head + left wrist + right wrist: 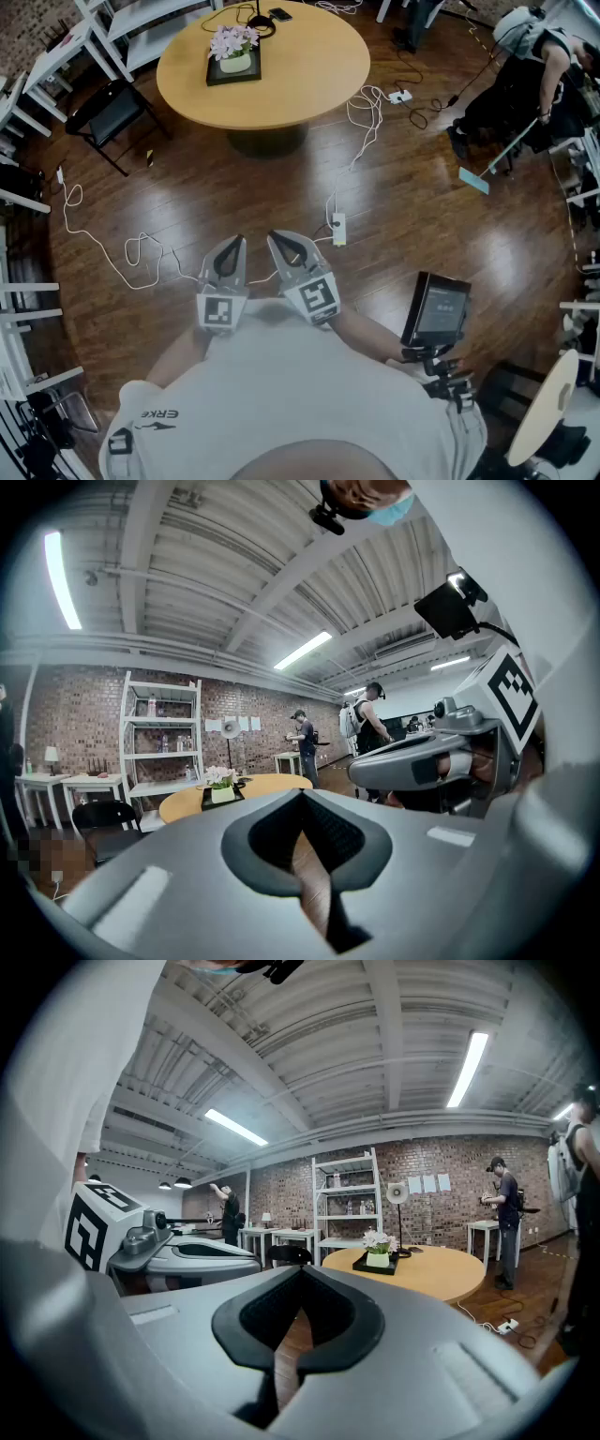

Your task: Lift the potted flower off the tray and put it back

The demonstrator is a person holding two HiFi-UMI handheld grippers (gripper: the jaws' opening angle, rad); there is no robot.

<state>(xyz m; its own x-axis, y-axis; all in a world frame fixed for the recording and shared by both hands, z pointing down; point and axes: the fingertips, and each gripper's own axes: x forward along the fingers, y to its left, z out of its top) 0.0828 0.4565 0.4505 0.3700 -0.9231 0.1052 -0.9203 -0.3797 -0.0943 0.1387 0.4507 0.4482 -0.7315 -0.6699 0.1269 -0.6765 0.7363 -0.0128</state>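
Here, the head view shows a round table (309, 66) with a smooth, pale wooden top at the upper centre of the frame, standing on a dark, glossy plank floor (422, 216). On the table's left part lies a flat, square black tray (214, 77). The tray holds the potted flower (233, 49): a small, pale green, squat pot bearing a cluster of pink-white blossoms, upright within the tray's rim.

The left gripper (236, 244) and right gripper (276, 238) appear at lower centre, side by side and near each other. Each is a matte grey shell lined with black ribbed pads and carries a white cube printed with black square markers.

In the left gripper view, the left gripper (302, 792) has its pads meeting at the tip, with nothing between them. In the right gripper view, the right gripper (302, 1269) is likewise closed and empty.

The potted flower stands well apart from both grippers, far up the head-view frame from them. It appears small above and left of the left jaws (221, 782), and above and right of the right jaws (378, 1246).

Thin white cables (141, 253) loop across the floor between the table and the grippers. A black chair (112, 112) sits at upper left.
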